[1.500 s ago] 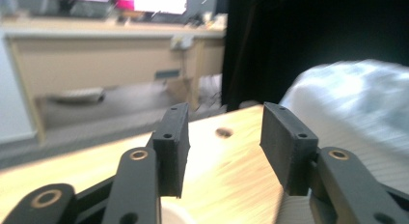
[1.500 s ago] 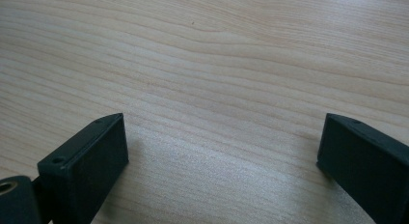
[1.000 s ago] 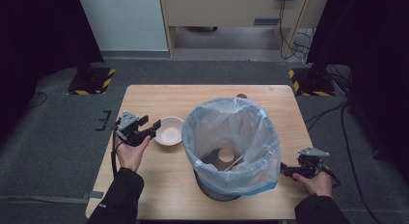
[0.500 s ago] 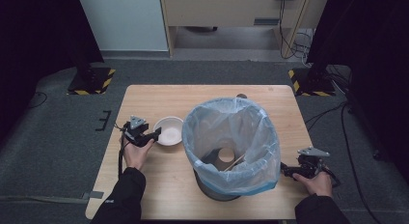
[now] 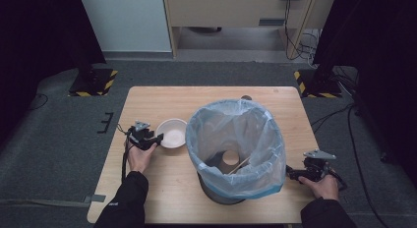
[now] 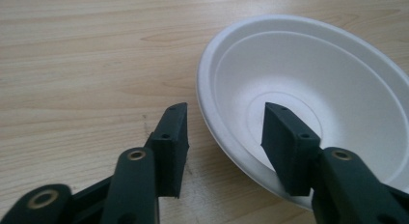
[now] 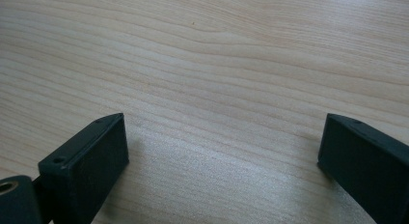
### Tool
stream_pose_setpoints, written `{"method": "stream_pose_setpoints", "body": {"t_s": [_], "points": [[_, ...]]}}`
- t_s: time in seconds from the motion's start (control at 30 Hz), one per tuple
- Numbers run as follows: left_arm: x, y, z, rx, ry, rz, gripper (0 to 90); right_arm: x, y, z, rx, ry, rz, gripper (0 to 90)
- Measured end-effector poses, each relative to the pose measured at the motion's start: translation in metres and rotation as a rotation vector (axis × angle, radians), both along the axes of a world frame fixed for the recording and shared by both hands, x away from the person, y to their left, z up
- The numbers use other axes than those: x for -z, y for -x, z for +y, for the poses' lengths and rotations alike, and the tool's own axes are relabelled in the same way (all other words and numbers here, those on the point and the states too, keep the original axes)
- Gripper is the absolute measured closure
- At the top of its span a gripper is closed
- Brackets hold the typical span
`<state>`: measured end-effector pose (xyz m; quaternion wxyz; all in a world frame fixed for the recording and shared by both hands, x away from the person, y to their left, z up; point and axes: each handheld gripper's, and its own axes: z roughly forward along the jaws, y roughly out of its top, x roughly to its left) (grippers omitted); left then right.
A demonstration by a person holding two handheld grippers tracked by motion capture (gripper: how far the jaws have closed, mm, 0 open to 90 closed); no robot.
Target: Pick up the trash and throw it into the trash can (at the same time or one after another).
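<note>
Since the earlier frames the left gripper point(image 5: 156, 138) has come down from above the bench and moved in to the white bowl point(image 5: 172, 133), while the right gripper point(image 5: 290, 172) has kept its place near the right edge. In the left gripper view the 2 fingers point(image 6: 174, 147) are spread and straddle the bowl's point(image 6: 308, 93) near rim, 1 outside it over the wood and 1 inside the hollow; neither pad is seen pressing the rim. The bowl sits upright on the bench point(image 5: 162, 184), left of centre and just beside the bin point(image 5: 236, 149), a dark container lined with a pale blue plastic bag whose top is folded over the rim. Inside the bin lie a round pale object and a thin stick. The right gripper rests low by the bin's right side, its fingers point(image 7: 87, 166) set wide apart over bare wood with nothing between them. The bench is light wood with a fine straight grain and rounded corners. It stands on grey carpet; dark curtains hang at both sides, 2 stands with yellow-and-black striped bases point(image 5: 93, 83) flank the far end, and cables point(image 5: 295, 26) trail below a pale wooden cabinet at the back.
</note>
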<state>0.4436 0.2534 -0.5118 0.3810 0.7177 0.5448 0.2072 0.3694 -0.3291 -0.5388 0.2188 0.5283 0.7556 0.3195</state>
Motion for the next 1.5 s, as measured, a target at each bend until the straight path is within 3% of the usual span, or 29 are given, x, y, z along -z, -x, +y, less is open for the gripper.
{"method": "stream_pose_setpoints", "body": {"t_s": [0.17, 0.3, 0.6, 1.0, 1.3, 1.5], "points": [[0.000, 0.000, -0.001, -0.006, 0.013, 0.030, 68.8, 0.000, 0.000, 0.000, 0.000, 0.000, 0.001, 3.9], [-0.004, 0.002, -0.001, -0.011, 0.035, 0.034, 75.4, 0.000, 0.000, 0.000, -0.001, 0.000, 0.001, 3.9], [-0.022, 0.009, -0.003, 0.008, 0.098, -0.002, 82.5, 0.000, 0.000, 0.000, -0.001, 0.000, 0.001, 3.9], [-0.060, 0.026, 0.005, 0.009, 0.128, -0.130, 83.8, 0.000, 0.000, 0.000, -0.006, 0.001, 0.000, 3.9], [-0.095, 0.038, 0.016, -0.009, 0.142, -0.259, 83.9, 0.000, 0.000, 0.000, -0.006, 0.001, 0.000, 3.9], [-0.117, 0.047, 0.023, -0.020, 0.184, -0.338, 83.8, 0.000, 0.000, 0.000, -0.006, 0.001, 0.000, 3.9]]}}
